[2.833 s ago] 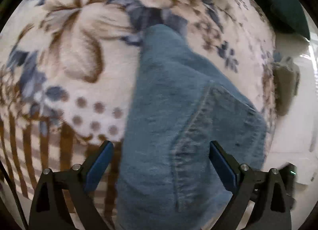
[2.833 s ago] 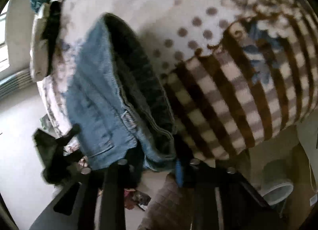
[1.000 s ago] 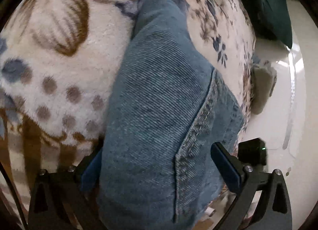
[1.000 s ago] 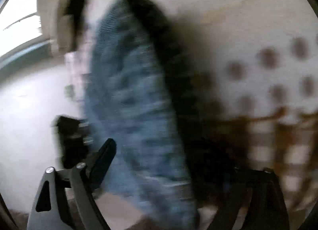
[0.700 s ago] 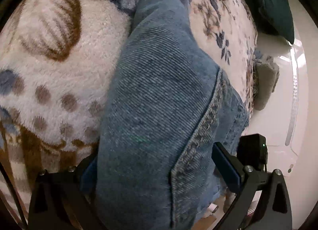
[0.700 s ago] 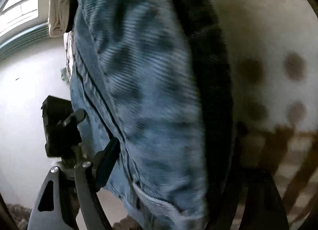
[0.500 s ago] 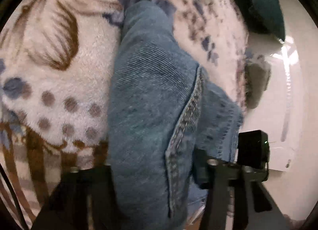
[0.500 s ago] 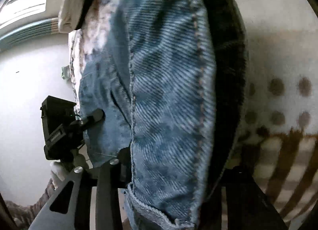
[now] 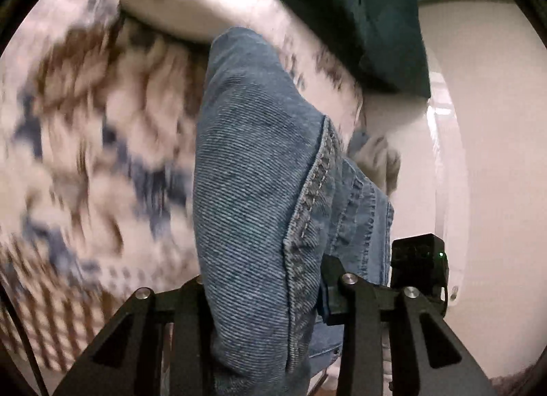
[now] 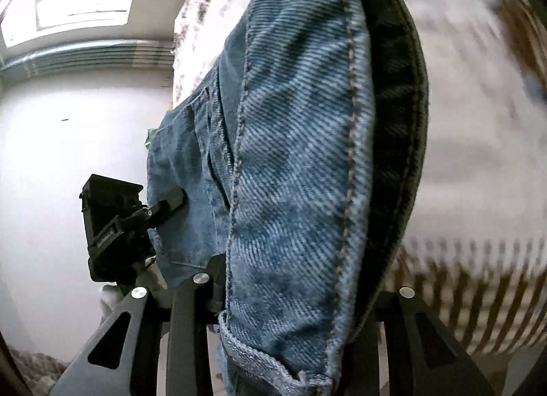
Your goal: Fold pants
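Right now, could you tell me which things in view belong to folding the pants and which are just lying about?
Job:
jeans
left gripper, shut on them
right gripper, shut on them

Lying about:
patterned blanket
dark green cloth
white pillow

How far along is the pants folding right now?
Early. Done: both grippers are clamped on the jeans, left gripper and right gripper each shut on denim. In hand: the fabric is raised above the blanket. Left: laying it over and flattening.
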The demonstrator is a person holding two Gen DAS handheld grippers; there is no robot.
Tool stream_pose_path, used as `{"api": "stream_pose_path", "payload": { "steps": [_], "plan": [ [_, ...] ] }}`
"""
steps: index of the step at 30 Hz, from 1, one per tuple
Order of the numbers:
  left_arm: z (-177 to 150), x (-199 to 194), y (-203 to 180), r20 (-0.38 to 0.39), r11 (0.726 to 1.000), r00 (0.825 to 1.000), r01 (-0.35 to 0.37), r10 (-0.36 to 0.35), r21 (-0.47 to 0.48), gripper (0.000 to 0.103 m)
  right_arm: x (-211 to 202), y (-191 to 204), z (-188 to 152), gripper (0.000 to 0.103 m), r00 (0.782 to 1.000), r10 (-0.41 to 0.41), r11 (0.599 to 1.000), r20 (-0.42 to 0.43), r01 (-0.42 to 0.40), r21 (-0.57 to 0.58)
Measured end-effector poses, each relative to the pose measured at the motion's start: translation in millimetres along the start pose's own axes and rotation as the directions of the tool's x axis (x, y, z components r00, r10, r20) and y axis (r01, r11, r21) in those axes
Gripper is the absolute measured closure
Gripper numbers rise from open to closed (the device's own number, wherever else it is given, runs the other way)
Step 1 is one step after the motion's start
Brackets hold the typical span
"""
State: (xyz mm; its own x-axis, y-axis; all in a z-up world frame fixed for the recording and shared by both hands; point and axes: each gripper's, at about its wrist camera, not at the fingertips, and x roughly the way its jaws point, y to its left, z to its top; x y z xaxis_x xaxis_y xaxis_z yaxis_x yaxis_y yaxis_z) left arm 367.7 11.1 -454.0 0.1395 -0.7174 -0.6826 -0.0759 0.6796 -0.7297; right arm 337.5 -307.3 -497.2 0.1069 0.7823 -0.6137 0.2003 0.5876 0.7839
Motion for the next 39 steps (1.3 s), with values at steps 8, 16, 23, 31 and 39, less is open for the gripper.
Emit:
{"api": "stream_pose_path", "payload": {
  "steps": [8,16,23,31,39],
  "plan": [
    [189.4,-26.3,-2.7,0.066,0.999,0.998,0.020,-0.023,0.041,0.072,39.1,84.0,155.2,0.066,0.997,-0.002,0.999,0.079,0.006,-0.045],
    [349.3,20.7,53.0,0.027,0.998,1.000,-0.004,0.002,0.057,0.070,125.3,71.8,309.4,0.066,0.998,-0.009,1.000,0.060,0.011,-0.025],
    [365.9,63.9,127.2,-0.097,0.997,0.993,-0.066,0.062,-0.037,0.049,152.9,21.0,340.1,0.046,0.992,-0.127,0.990,-0.005,0.127,0.067],
    [314.1,20.3,51.8,0.223,0.788,0.812,-0.580,0.539,0.209,0.003,105.5,95.9,297.8,0.009,0.743,-0.641,0.749,0.191,0.660,-0.055],
    [272.9,28.2,16.7,0.250,0.663,0.707,-0.707,0.662,0.246,0.001,83.5,157.0,259.0,0.007,0.474,-0.814,0.508,0.336,0.861,0.014]
  ]
}}
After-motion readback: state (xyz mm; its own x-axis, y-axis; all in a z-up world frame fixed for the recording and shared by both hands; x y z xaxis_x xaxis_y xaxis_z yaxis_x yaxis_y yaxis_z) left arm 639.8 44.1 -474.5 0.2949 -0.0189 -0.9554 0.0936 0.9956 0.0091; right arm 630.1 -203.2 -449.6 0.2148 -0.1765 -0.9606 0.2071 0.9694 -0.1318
